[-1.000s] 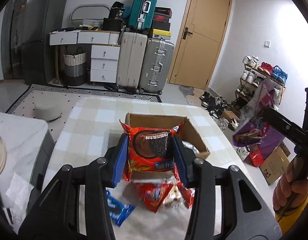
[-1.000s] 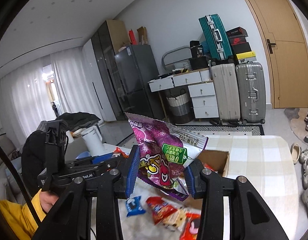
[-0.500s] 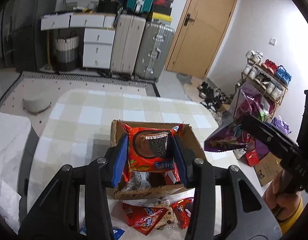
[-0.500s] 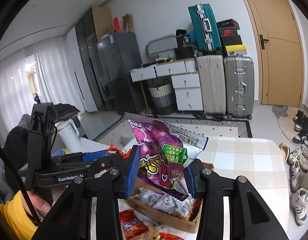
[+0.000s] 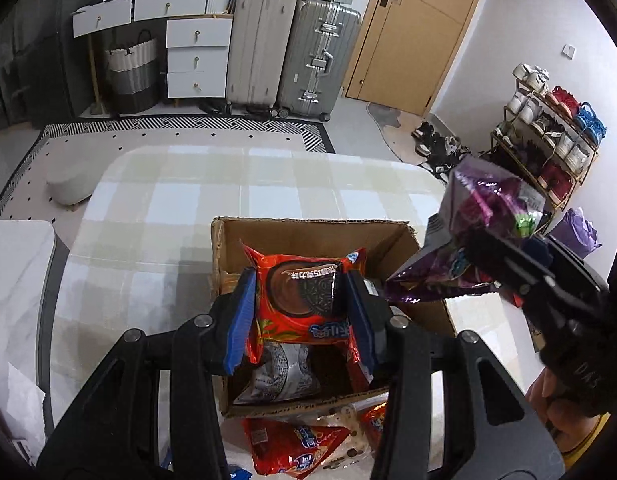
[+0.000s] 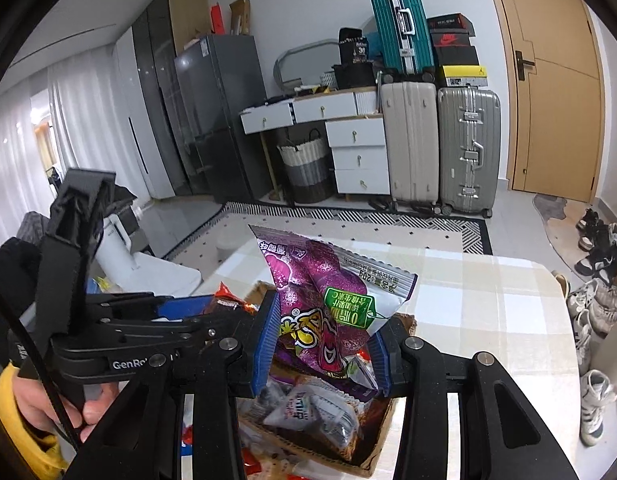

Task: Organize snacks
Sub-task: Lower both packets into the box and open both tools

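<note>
My left gripper (image 5: 302, 312) is shut on a red cookie packet (image 5: 304, 294) and holds it just above the open cardboard box (image 5: 308, 236). A silver packet (image 5: 280, 376) lies inside the box. The right gripper (image 6: 322, 350) is shut on a purple snack bag (image 6: 320, 300), which hangs over the box's right side; that bag (image 5: 480, 240) also shows at the right of the left wrist view. In the right wrist view the box (image 6: 374, 452) sits below the bag with several packets in it.
The box stands on a table with a checked cloth (image 5: 188, 216). More red snack packets (image 5: 304, 444) lie in front of the box. A hand (image 6: 48, 404) in a yellow sleeve grips the left tool. Suitcases (image 5: 288, 48) and a shoe rack (image 5: 548, 132) stand beyond.
Both grippers have moved forward and down toward the box, each still holding its packet. The box now lies directly beneath them and its contents show.
</note>
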{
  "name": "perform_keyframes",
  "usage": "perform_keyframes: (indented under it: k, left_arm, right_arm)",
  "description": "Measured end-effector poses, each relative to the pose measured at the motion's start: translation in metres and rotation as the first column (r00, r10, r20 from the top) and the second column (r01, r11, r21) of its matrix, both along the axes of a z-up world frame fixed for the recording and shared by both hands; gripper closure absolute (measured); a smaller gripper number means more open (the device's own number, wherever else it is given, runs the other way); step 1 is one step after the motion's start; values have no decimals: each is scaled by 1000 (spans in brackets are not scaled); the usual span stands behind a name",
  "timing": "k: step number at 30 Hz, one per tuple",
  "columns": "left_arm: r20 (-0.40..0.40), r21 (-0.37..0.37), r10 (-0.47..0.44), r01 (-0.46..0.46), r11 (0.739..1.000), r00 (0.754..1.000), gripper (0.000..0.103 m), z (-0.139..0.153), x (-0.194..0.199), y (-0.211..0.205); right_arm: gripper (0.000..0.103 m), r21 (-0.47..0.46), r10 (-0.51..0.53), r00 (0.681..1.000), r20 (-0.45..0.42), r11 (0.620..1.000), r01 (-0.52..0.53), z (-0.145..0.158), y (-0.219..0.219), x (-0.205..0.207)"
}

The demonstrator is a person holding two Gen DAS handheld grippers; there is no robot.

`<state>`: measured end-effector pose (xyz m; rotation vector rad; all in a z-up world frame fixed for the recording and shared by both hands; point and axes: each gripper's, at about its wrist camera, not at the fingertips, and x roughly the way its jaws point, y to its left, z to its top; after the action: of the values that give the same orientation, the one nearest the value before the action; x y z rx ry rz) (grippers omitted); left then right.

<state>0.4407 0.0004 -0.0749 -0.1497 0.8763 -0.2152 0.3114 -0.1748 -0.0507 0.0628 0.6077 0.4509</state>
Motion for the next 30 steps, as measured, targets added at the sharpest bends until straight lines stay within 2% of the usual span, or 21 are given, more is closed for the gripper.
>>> perform_keyframes:
  k: [7,11,19,25,30]
  left_arm:
    - [-33,1,-3,3,1000,999,62,-17,11,-3]
    - [-42,4,1,-1,1000,999,62,-25,20,-5]
    - [-53,15,6,-5,1000,999,62,-38,22,-3]
    - [-59,8,18,-17,1000,998,62,-37,7,3]
    - [-60,12,17,-17,1000,998,61,-35,-2,5]
  right_arm:
    - [62,-44,1,1000,-5,999,-2,-16,3,8]
    - [62,-104,3,1000,6,995,-2,-26,10,6]
    - [62,-130,6,1000,-28,991,-10,-45,14,13]
    - [60,-193,-9,998,-67,981,-5,-59,21,25]
    - [56,-184,-24,998,-53,983,14,-58,17,22]
